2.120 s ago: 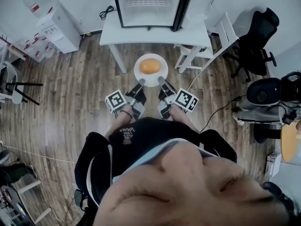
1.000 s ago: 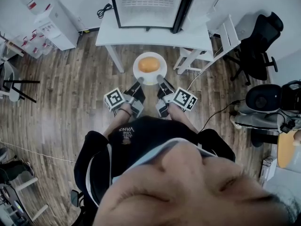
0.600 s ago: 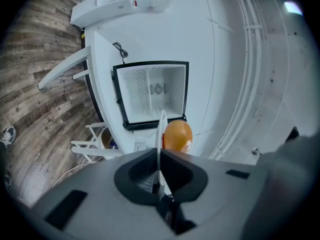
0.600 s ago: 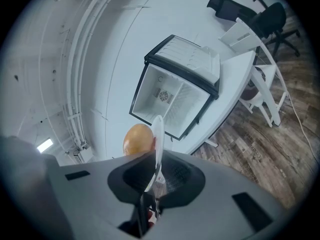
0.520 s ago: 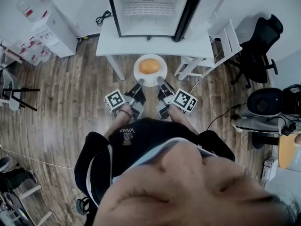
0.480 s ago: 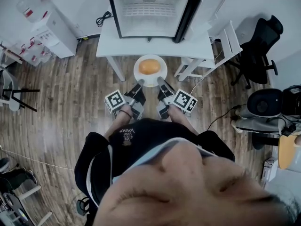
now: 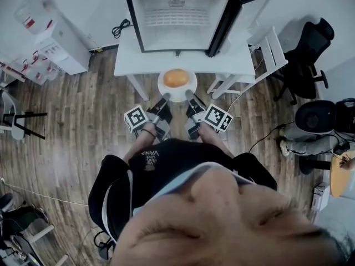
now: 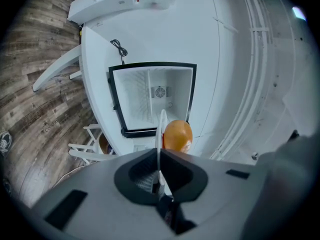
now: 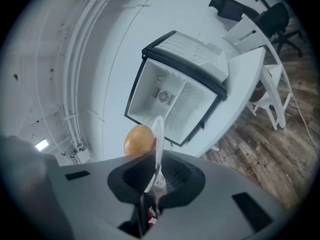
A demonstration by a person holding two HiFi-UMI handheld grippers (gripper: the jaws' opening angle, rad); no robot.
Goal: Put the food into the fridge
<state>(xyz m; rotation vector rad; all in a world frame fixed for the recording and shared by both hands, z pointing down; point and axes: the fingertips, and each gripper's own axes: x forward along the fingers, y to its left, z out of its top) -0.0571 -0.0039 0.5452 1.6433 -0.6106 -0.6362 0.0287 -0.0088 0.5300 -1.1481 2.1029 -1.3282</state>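
Observation:
A white plate (image 7: 177, 95) carrying an orange food item (image 7: 176, 77) is held level between both grippers, just before the front edge of the white table (image 7: 133, 60). My left gripper (image 7: 166, 97) is shut on the plate's near-left rim, and my right gripper (image 7: 188, 95) is shut on its near-right rim. In the left gripper view the plate (image 8: 161, 126) shows edge-on with the food (image 8: 177, 136) beside it. The right gripper view gives the plate (image 9: 158, 134) and food (image 9: 138, 140) likewise. The black mini fridge (image 7: 177, 15) stands open on the table, its inside empty.
The fridge door (image 7: 247, 7) swings out to the right. A white folding chair (image 7: 269, 46) and a black office chair (image 7: 308, 51) stand right of the table. A water dispenser (image 7: 52, 29) is at the far left, with a stool (image 7: 16, 115) on the wood floor.
The person has carried the plate toward the fridge; the table and fridge now sit nearer and lower in the head view. Both grips on the plate are unchanged.

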